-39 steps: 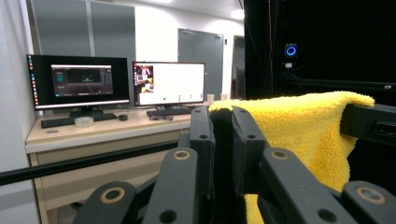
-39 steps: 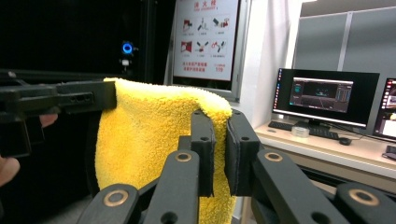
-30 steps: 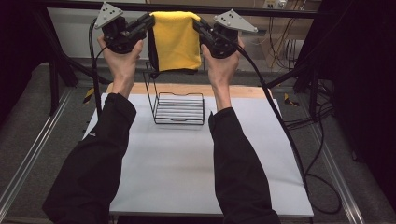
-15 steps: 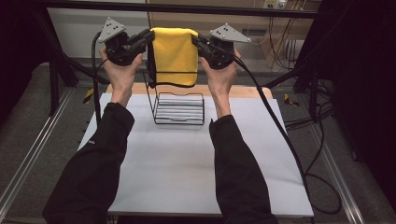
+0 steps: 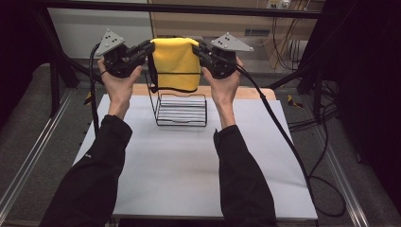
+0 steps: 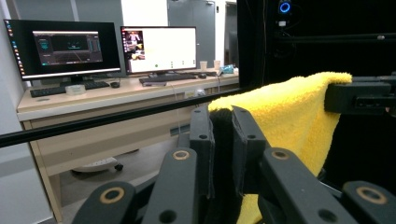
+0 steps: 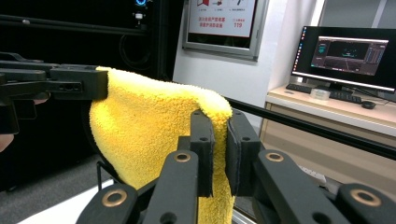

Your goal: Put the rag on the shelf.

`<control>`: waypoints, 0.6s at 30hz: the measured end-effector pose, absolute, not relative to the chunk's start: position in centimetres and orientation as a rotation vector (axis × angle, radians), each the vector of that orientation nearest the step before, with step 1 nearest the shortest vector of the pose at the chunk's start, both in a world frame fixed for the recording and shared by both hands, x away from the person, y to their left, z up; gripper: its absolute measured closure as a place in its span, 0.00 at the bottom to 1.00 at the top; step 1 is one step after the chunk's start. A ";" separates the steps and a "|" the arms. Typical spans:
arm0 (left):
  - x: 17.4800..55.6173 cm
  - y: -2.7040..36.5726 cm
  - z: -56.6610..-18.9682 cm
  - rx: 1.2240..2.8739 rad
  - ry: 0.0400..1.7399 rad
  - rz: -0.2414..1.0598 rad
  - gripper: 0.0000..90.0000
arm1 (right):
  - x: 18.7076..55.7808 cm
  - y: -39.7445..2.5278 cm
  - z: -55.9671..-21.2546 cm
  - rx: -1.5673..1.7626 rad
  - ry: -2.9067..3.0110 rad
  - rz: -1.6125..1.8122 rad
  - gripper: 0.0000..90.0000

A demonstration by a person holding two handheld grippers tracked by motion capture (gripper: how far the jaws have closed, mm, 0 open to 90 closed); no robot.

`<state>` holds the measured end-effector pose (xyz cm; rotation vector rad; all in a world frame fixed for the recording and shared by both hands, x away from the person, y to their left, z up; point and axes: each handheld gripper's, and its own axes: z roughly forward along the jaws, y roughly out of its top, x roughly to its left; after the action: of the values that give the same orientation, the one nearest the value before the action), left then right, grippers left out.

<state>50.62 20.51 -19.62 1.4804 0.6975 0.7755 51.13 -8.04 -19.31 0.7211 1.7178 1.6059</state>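
A yellow towel [image 5: 175,64] hangs stretched between my two grippers, held up above a black wire rack [image 5: 182,109] that stands on the white table [image 5: 189,170]. My left gripper [image 5: 150,47] is shut on the towel's upper left corner, and my right gripper [image 5: 195,48] is shut on its upper right corner. In the left gripper view the towel [image 6: 289,116] runs from my left gripper [image 6: 223,116] across to the other gripper's jaws. The right gripper view shows the towel [image 7: 149,126] pinched in my right gripper [image 7: 218,119]. The towel's lower edge hangs inside the rack's tall wire frame.
A black crossbar [image 5: 189,8] runs over the far end of the table. Cables [image 5: 283,137] trail from the right gripper down over the table's right side. Desks with monitors [image 6: 112,49] stand beyond the table. Rails flank the table on both sides.
Both grippers have come lower and toward me with the towel, which now hangs down closer to the wire rack. Their hold on the corners is unchanged.
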 end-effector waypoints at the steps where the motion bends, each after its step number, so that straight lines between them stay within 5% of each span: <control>1: 50.6 20.5 -19.7 1.481 0.701 0.773 0.89 | 51.0 -8.0 -19.3 0.722 1.721 1.607 0.92; 18: 49.8 20.9 -20.9 1.503 0.709 0.755 0.89 | 50.0 -7.9 -19.8 0.690 1.783 1.565 0.92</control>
<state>49.85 20.88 -20.90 1.5028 0.7092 0.7551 50.03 -7.86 -19.78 0.6901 1.7834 1.5645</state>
